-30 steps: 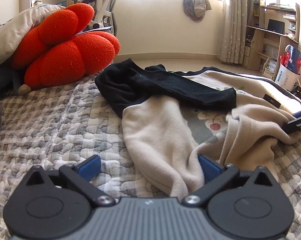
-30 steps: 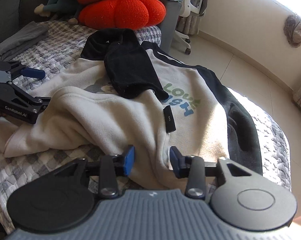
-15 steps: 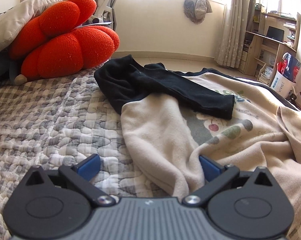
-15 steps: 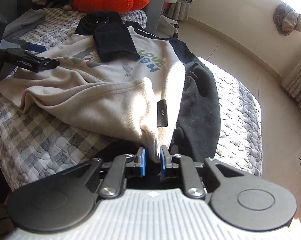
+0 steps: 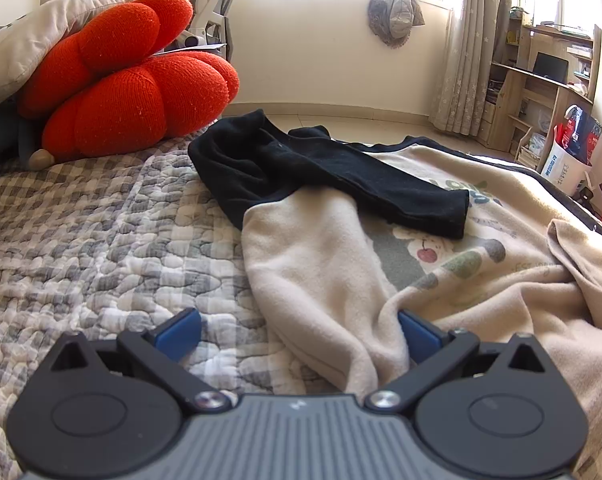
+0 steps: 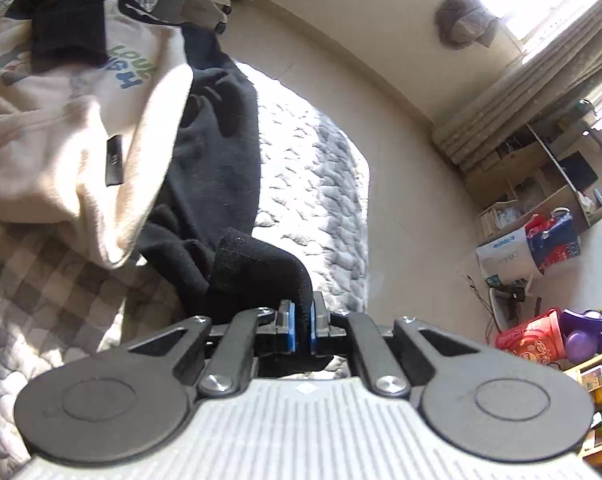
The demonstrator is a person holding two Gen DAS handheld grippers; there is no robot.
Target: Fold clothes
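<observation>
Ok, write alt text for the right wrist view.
The right gripper is shut on the black sleeve of a cream sweatshirt lying on a checked quilt. Beyond the bed are sunlit floor and cluttered shelves.

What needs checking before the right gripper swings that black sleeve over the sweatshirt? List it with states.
1. Right gripper shut on the black sleeve cuff: ok.
2. Left gripper pinning the cream hem: not ok, jaws wide open with cloth only lying between them.
3. Other black sleeve already folded across the chest: ok.
4. Cream body flat: not ok, bunched folds near the black label.
5. Quilt around the garment free of snags: cannot tell.
</observation>
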